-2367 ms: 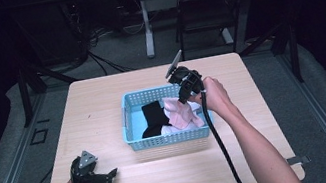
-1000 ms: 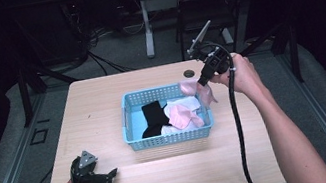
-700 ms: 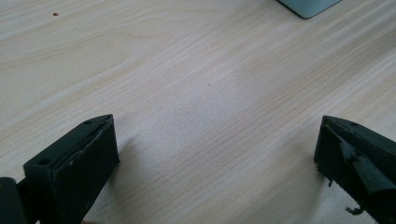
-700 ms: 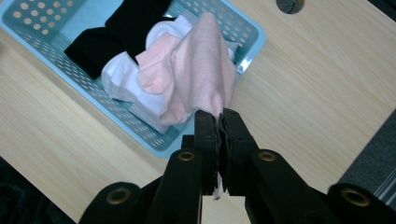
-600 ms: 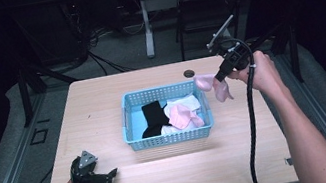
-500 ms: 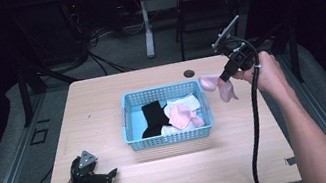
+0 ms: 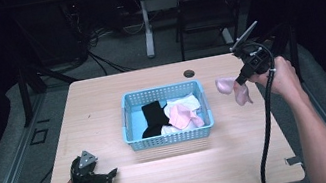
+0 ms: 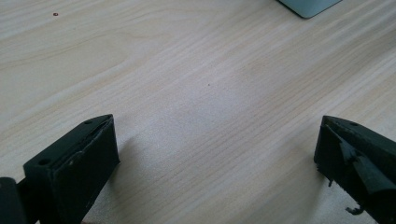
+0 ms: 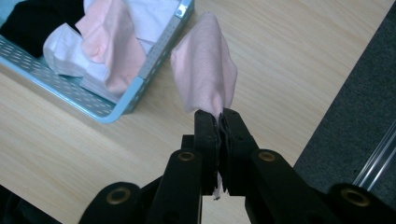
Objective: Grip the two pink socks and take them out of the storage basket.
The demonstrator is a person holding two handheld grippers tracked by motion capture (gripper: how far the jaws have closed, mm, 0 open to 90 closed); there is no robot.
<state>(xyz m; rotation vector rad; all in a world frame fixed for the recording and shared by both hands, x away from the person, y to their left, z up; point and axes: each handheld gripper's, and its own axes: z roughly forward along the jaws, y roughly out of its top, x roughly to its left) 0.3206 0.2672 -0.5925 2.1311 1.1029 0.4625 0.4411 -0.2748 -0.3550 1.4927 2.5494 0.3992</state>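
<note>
Pale pink soft fabric sock point(image 9: 205, 70) is hanging clear of the light wooden table point(image 7: 102, 102), pinched by one edge between the pressed-together jaws of the right hand-held gripper point(image 9: 218, 122). In the high view the pale pink sock point(image 7: 231, 88) is drooping just ahead of and below the right hand-held gripper point(image 7: 242, 76), over the table's surface, apart from it.

Light blue perforated plastic basket point(image 7: 128, 123) is sitting well to the left of the right hand-held gripper; its near corner point(image 9: 126, 105) is lying just beside the hanging sock, not touching. Inside the basket: a black fabric piece point(image 7: 153, 116), a white fabric piece point(image 7: 184, 103), another pink fabric piece point(image 7: 181, 116).

Left hand-held gripper point(image 7: 104, 175) is resting low on the table, well apart from the basket, its jaws spread wide over bare wood, gripping nothing. A basket corner point(image 8: 306, 5) is showing far ahead of it.
</note>
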